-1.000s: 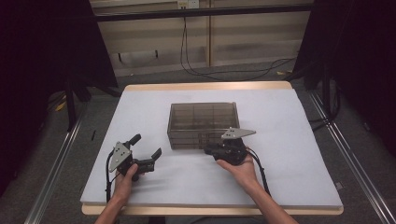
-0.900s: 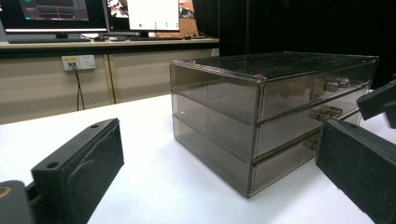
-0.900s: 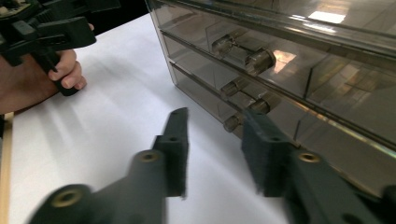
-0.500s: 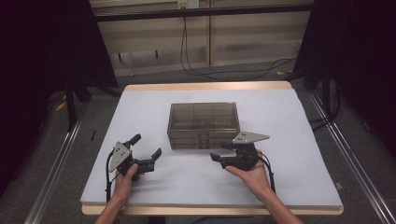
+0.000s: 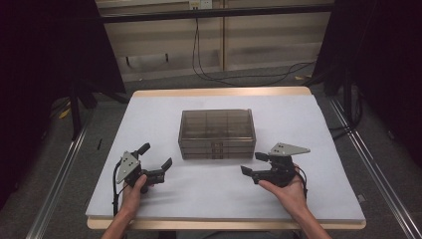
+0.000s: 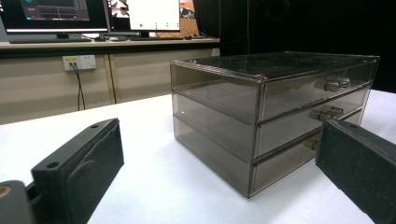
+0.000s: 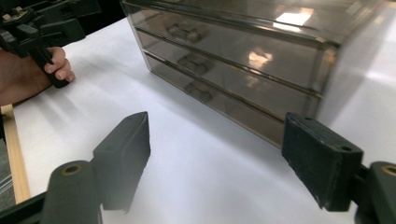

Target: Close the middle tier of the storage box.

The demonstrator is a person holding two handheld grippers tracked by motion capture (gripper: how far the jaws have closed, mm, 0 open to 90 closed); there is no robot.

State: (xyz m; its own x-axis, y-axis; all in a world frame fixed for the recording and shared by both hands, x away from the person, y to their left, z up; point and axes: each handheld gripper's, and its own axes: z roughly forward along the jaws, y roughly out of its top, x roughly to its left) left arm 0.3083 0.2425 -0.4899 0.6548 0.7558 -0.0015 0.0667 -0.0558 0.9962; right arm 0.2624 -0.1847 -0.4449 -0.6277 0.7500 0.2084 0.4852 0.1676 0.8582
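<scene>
A smoky clear box with three drawers (image 5: 217, 132) stands shut in the middle of the white table. The left gripper (image 5: 157, 155) rests at the front left, open, its jaws pointing toward the box's front left corner (image 6: 254, 140). The right gripper (image 5: 251, 163) is at the front right, just off the box's front right corner. Its jaws have just been opening and stand wide with nothing between them. In the right gripper view the drawer fronts and their small handles (image 7: 192, 61) lie ahead of the open right gripper (image 7: 219, 140).
A white sheet (image 5: 318, 129) covers the wooden table (image 5: 219, 92). Metal rails (image 5: 370, 174) run along both sides. Cables (image 5: 209, 64) hang at the wall behind. Monitors (image 6: 140, 14) sit on a far desk. The other hand with its gripper (image 7: 42, 28) is at top left.
The right gripper has drawn away from the box front, moving right and slightly toward the person, and its jaws have spread apart. The left gripper has stayed put.
</scene>
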